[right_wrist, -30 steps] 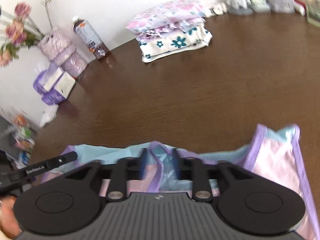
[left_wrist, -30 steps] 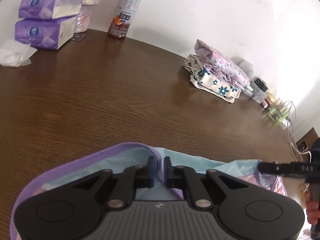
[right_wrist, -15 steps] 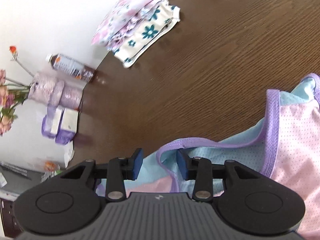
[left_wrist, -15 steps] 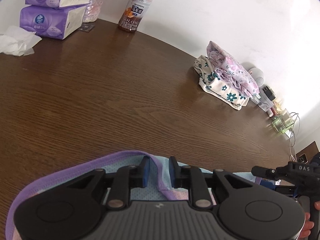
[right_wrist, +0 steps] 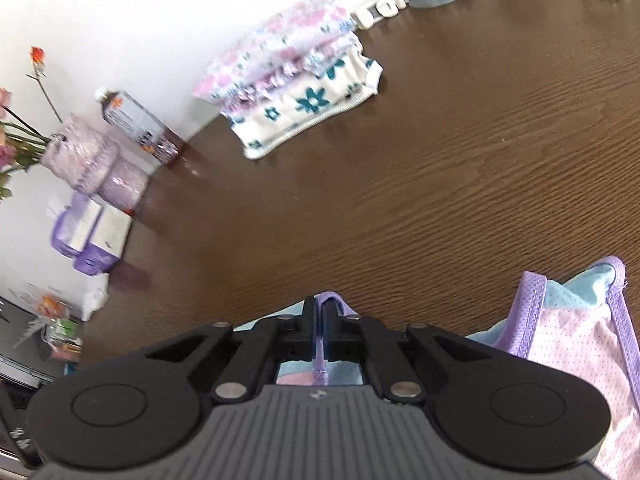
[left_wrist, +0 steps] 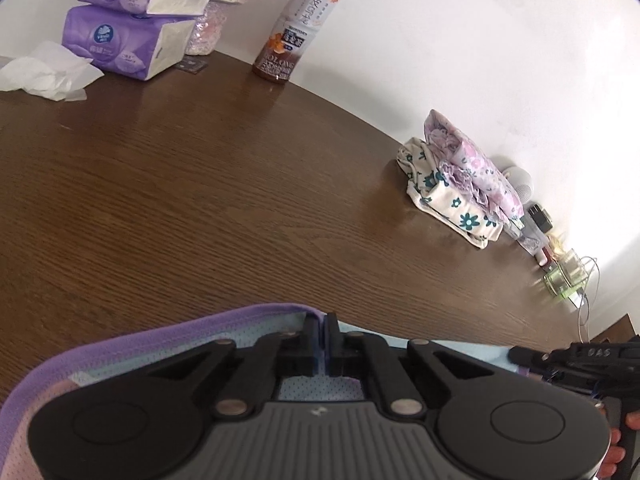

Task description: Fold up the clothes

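Each tool, left tool (left_wrist: 323, 334) and right tool (right_wrist: 321, 328), is clamped on the purple-trimmed edge of a pastel mesh garment (right_wrist: 568, 344) just beneath it on the bench (left_wrist: 200, 200), likely pinching corners for a fold.

The left gripper (left_wrist: 322, 334) pinches the purple hem of a mesh garment (left_wrist: 168, 338) on the wooden table (left_wrist: 200, 184); folded clothes (left_wrist: 460, 184) sit well apart.
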### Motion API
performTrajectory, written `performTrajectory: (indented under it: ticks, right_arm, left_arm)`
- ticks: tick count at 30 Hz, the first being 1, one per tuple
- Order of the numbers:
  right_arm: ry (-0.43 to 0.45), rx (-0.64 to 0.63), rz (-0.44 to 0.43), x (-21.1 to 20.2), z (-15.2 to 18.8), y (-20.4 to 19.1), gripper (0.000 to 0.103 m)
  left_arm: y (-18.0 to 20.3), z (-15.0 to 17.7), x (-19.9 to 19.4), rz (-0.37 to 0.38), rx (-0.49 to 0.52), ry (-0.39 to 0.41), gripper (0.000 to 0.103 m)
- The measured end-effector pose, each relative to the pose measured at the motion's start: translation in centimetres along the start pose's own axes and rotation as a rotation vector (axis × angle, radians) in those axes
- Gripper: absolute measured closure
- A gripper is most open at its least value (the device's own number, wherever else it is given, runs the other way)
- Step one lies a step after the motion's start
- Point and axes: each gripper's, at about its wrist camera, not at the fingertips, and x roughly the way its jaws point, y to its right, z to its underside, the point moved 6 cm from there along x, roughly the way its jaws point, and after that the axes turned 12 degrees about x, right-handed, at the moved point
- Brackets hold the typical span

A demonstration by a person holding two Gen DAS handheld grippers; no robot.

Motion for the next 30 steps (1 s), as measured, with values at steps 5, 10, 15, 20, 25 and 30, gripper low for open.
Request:
performTrajectory:
  ticks: [5,10,15,20,25,30]
  right_arm:
    - [0.011,0.025,-0.017,0.6,0.0,0.7,0.099]
    - [0.034,0.025,-0.037,0.5,-0.2,0.8,0.099]
    - [0.047,-0.021,-0.019,0.8,-0.3,0.4,0.100]
    - [0.022,0.034,-0.058,1.0,-0.8,1.0,0.096]
    - [0.006,0.102,-0.106,-0.6,-1.0,1.6,0.058]
    - [0.008,-0.045,-0.105,-5.1,1.2,0.9,0.058]
  left_arm:
    - [-0.5,0.2,-0.1,-0.002,-0.061,0.042,0.101]
    - [-0.8,0.2,0.0,0.009,-0.087,0.069,0.100]
    - [-0.8,0.3,0.1,0.009,-0.095,0.081,0.100]
    - [-1.1,0.3,-0.1,0.024,-0.102,0.092,0.093]
    - [-1.3,0.0,-1.1,0.029,-0.096,0.083,0.071]
    - [-0.1,0.2,-4.4,0.034,0.011,0.090,0.065]
